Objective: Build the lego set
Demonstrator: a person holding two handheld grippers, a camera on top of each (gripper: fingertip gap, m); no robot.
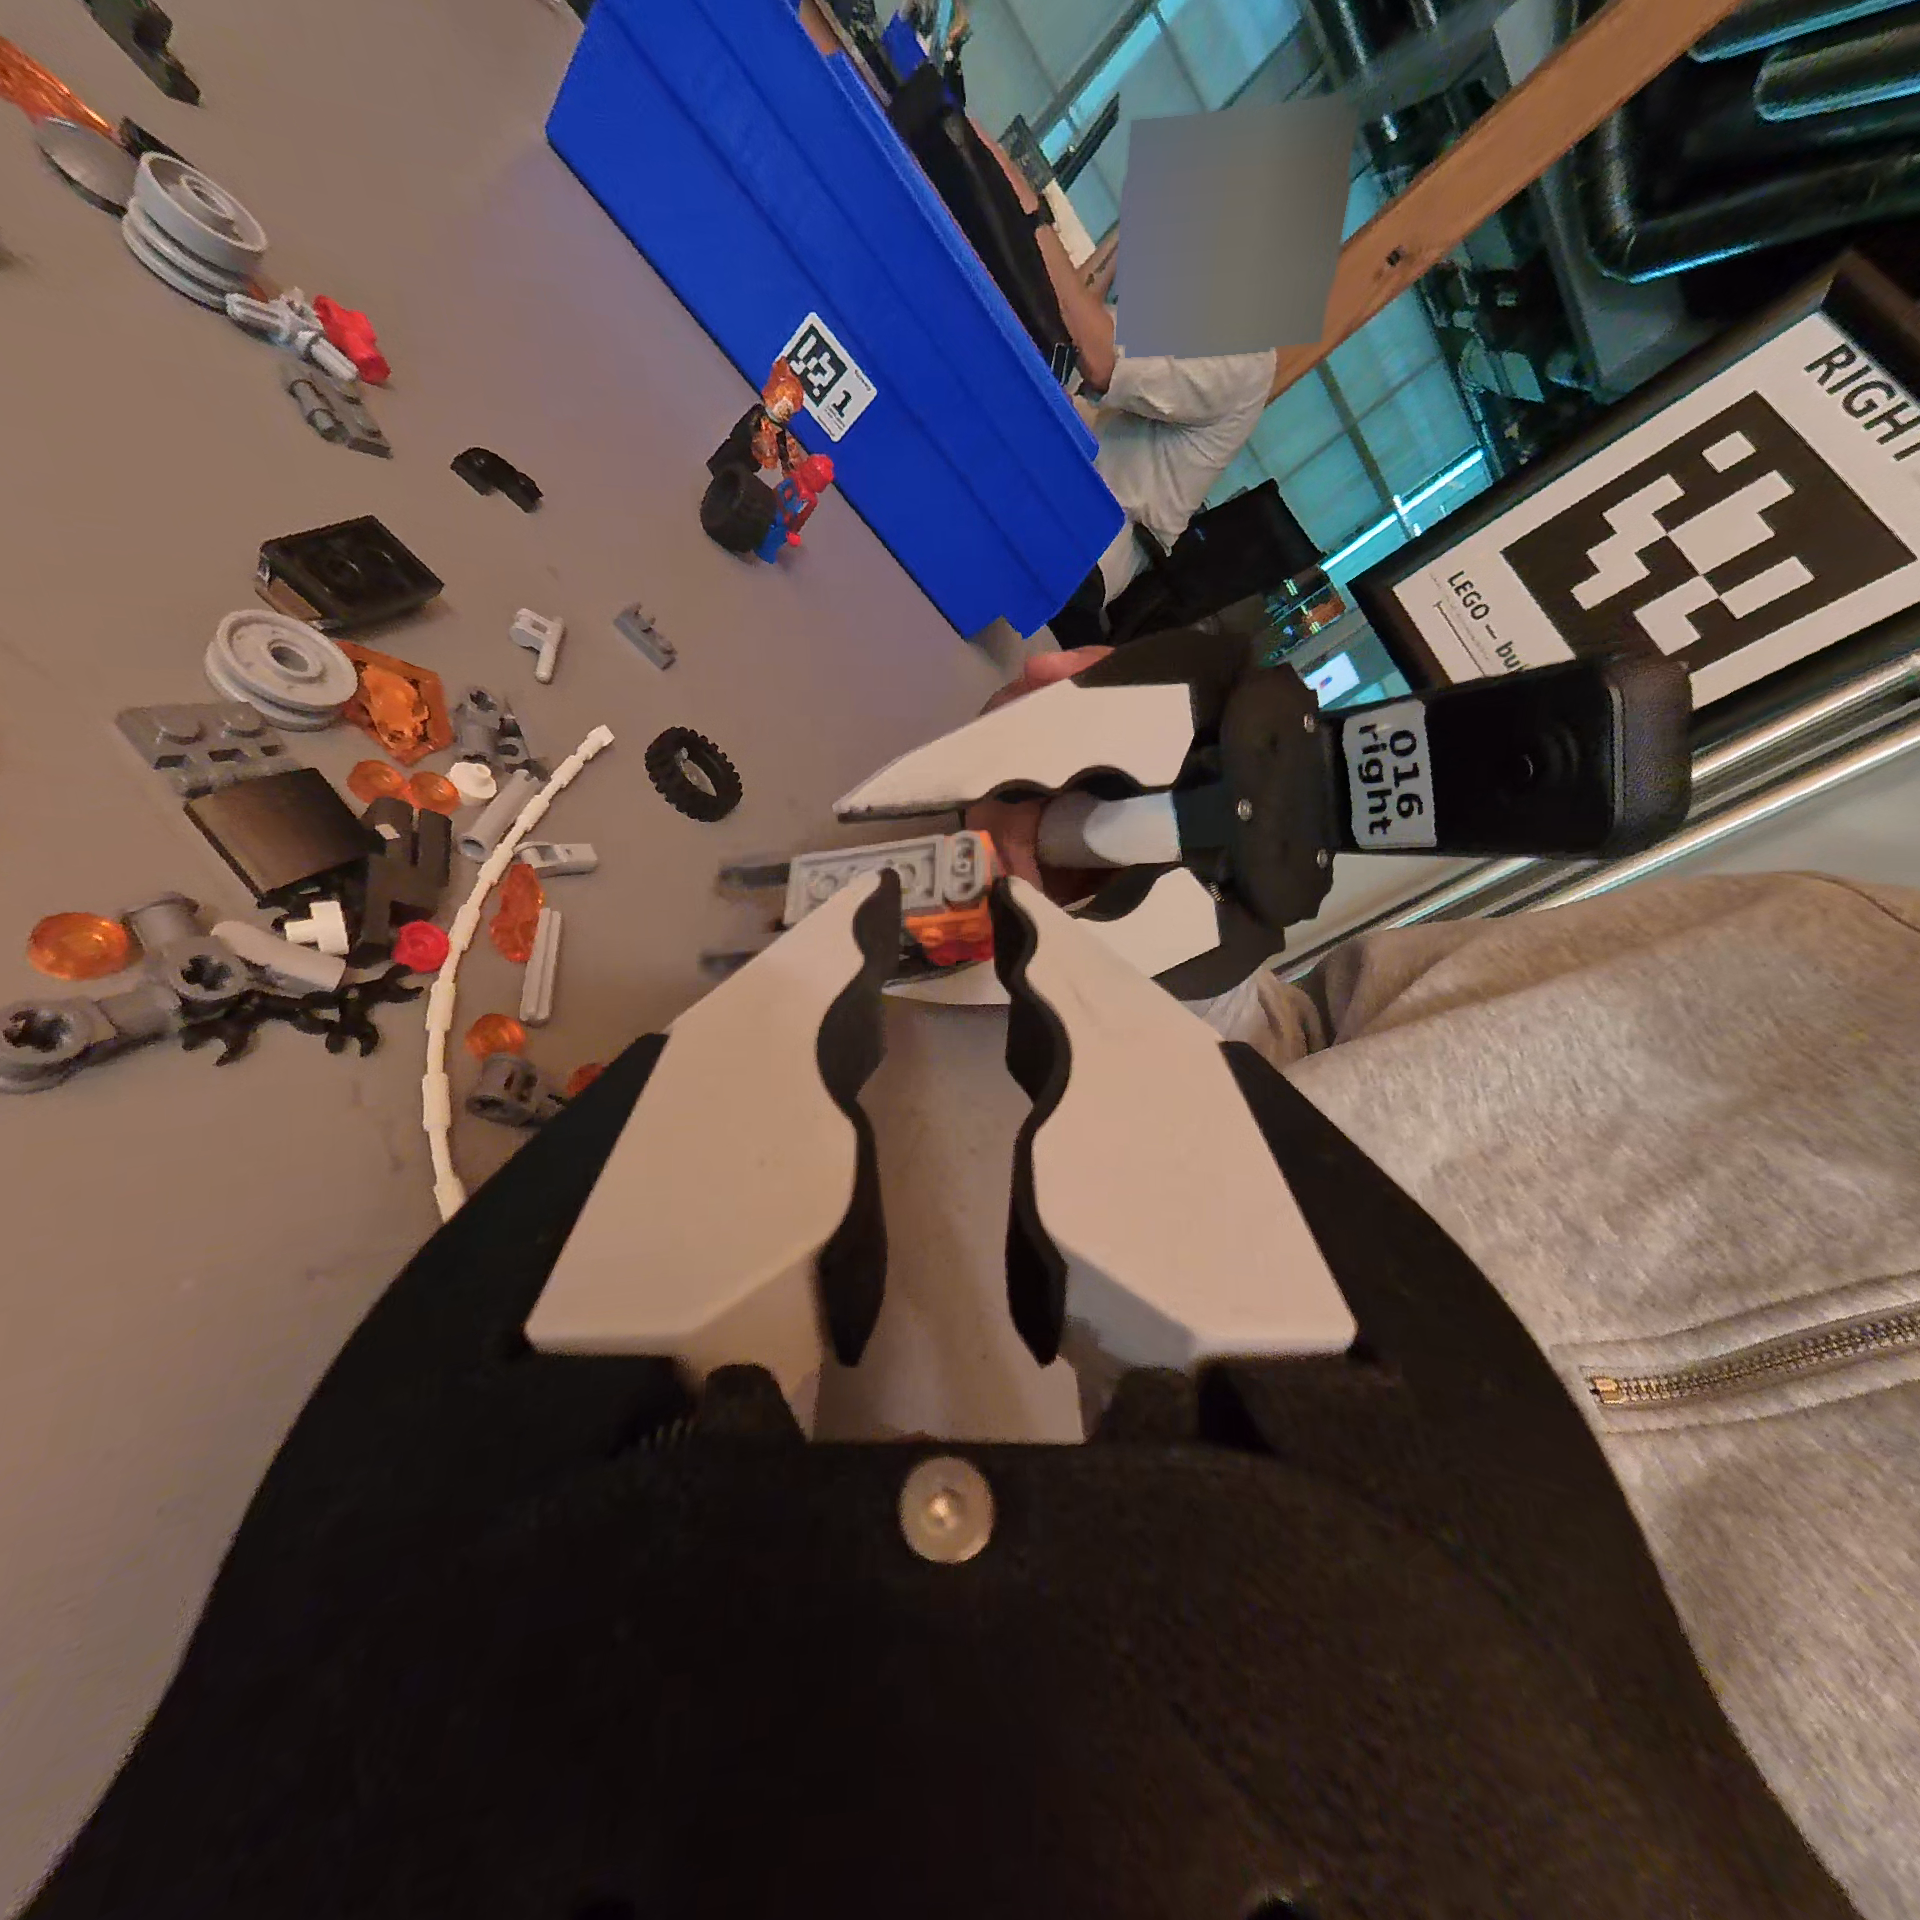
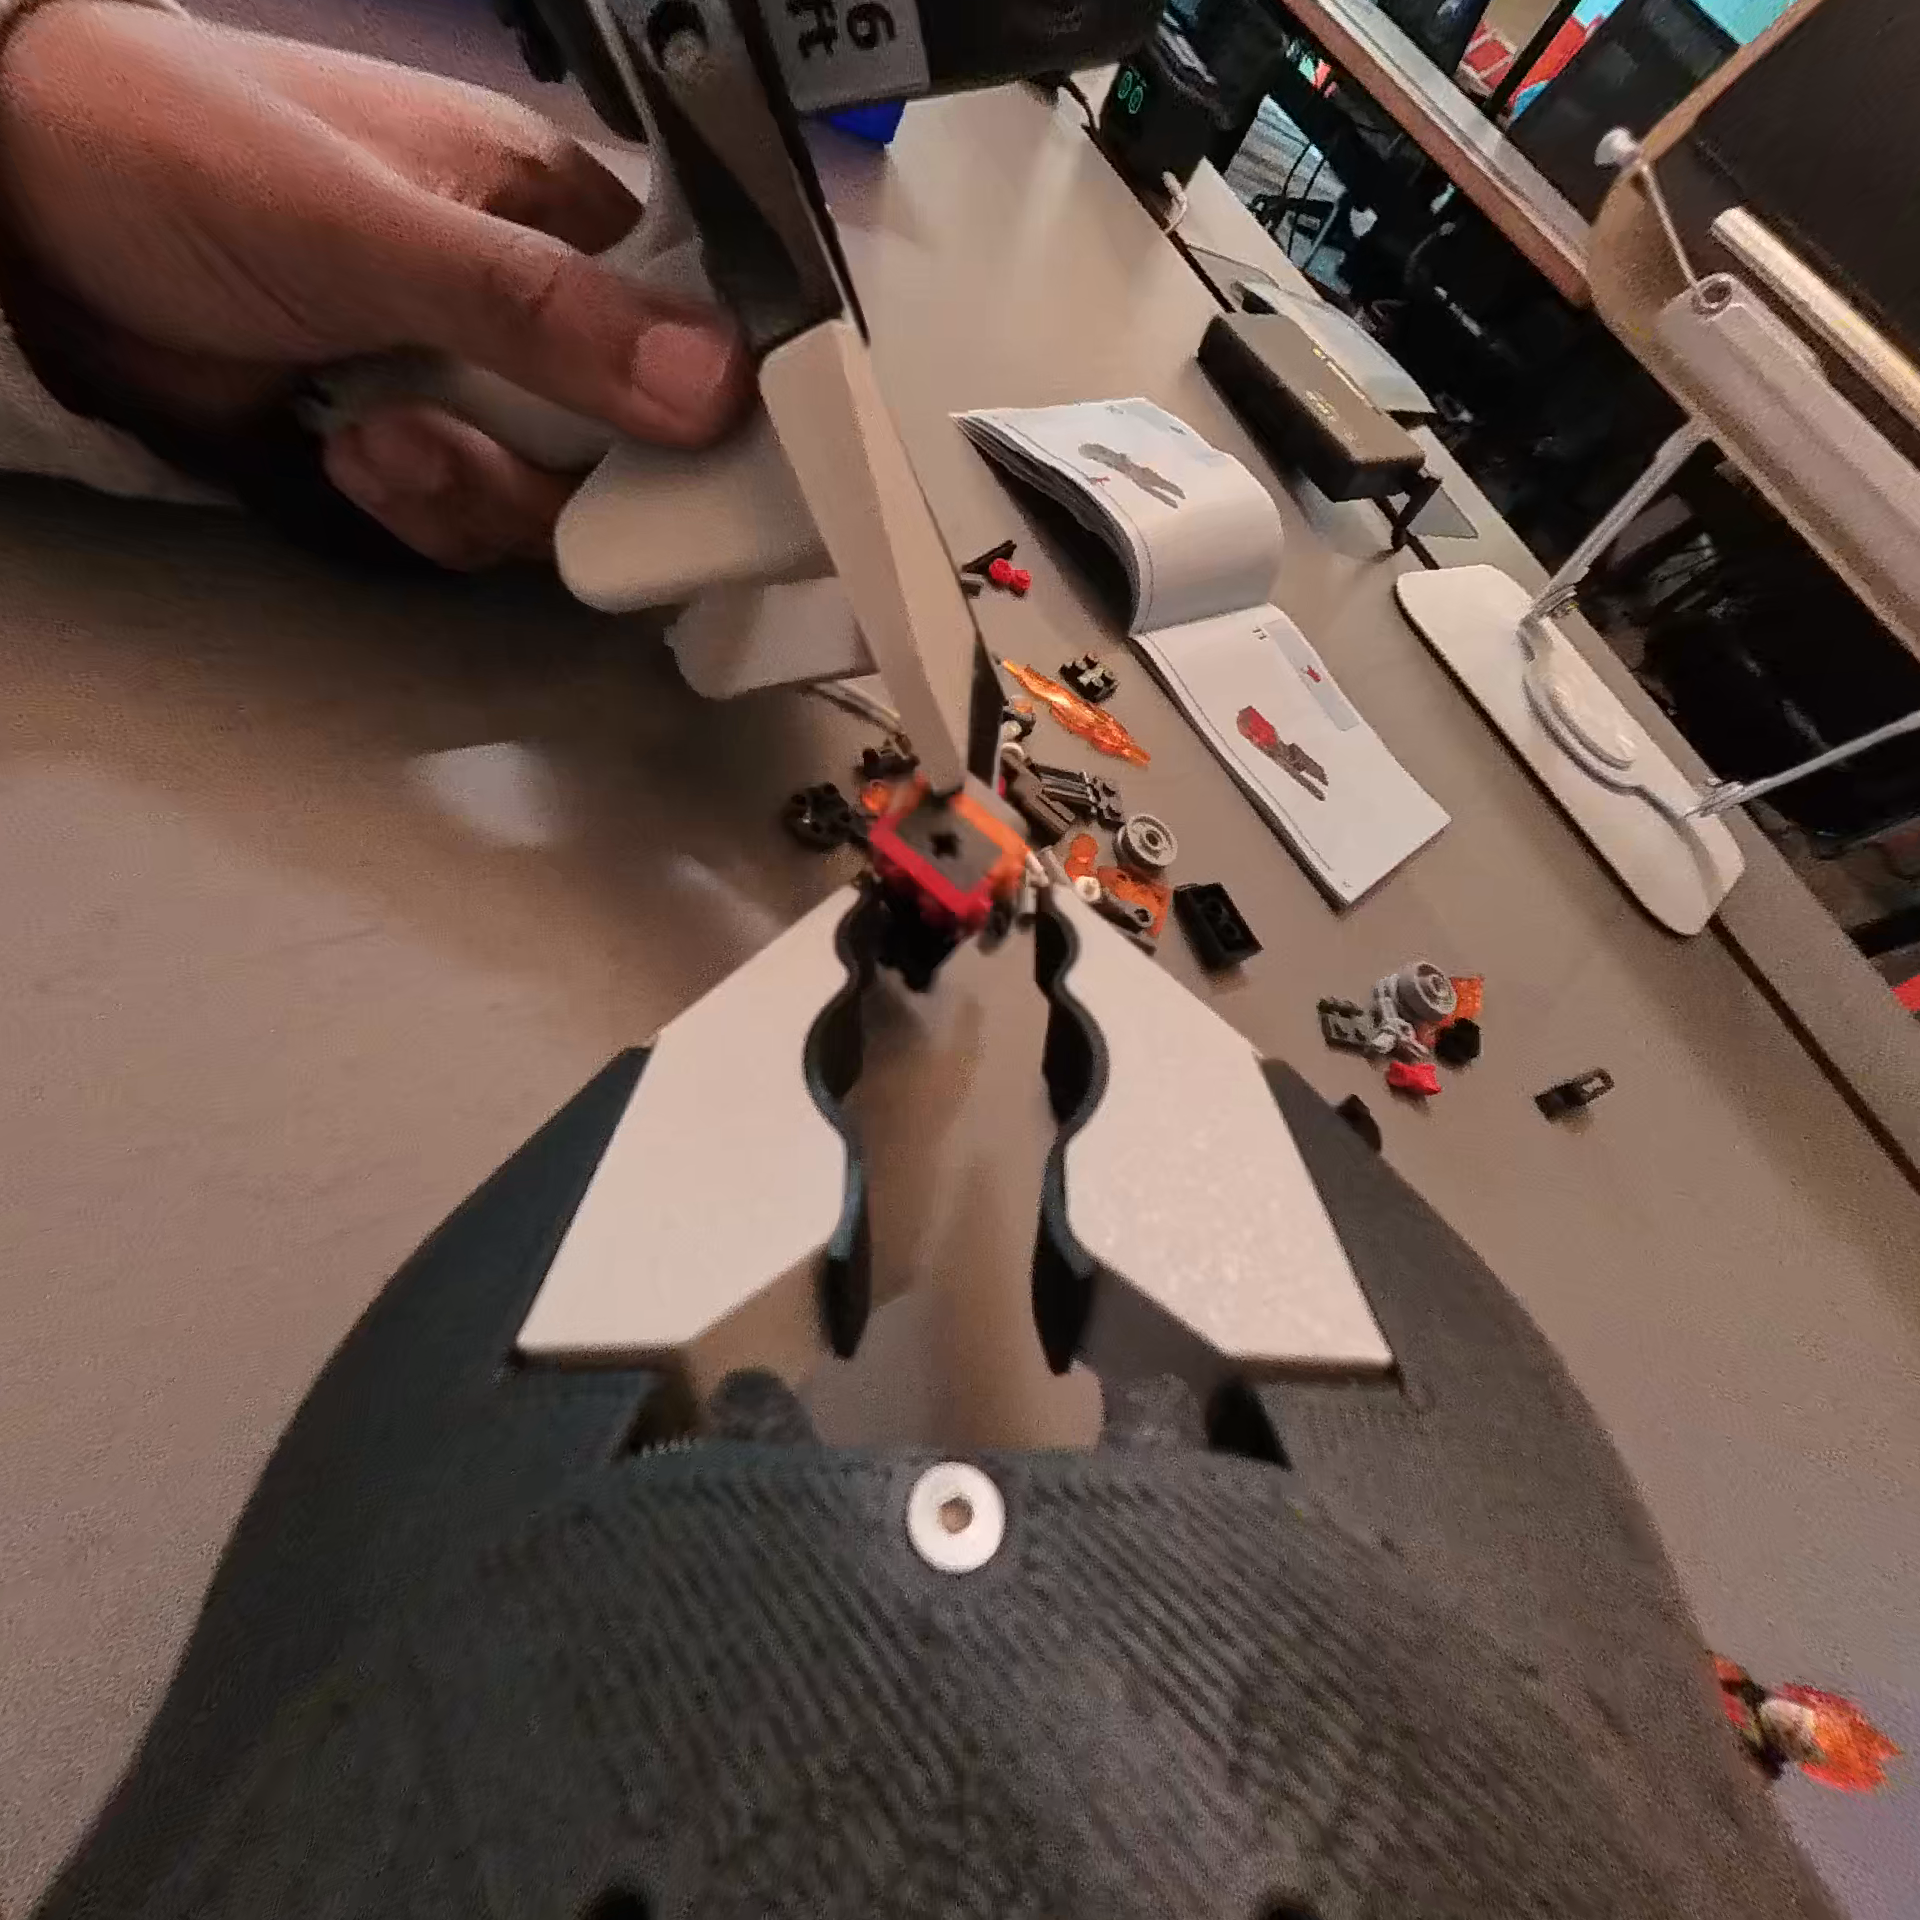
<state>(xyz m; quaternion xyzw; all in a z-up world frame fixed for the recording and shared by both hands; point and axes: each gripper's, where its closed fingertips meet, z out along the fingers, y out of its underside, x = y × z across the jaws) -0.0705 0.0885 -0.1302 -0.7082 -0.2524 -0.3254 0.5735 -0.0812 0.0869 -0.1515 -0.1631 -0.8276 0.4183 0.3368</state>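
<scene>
A small lego assembly (image 1: 940, 930) of orange, red and black bricks on a grey plate (image 1: 873, 868) is held above the grey table. My left gripper (image 1: 943, 899) is shut on its sides. In the right wrist view the assembly (image 2: 940, 847) shows a red frame with a black top. My right gripper (image 2: 954, 914) is shut on it from the other side. The right gripper's fingers (image 1: 1018, 748) reach in from the right, one above and one below the assembly. The left gripper's fingers (image 2: 894, 582) come down from the top, held by a hand (image 2: 364, 260).
Loose parts (image 1: 312, 831), grey wheels (image 1: 281, 660) and a black tyre (image 1: 693, 774) lie on the table's left. Two minifigures (image 1: 779, 457) stand by a blue bin (image 1: 831, 312). An open instruction booklet (image 2: 1195, 520), a lamp base (image 2: 1558, 727) and a black box (image 2: 1309, 405) lie beyond. The grippers are tip to tip, or close to it.
</scene>
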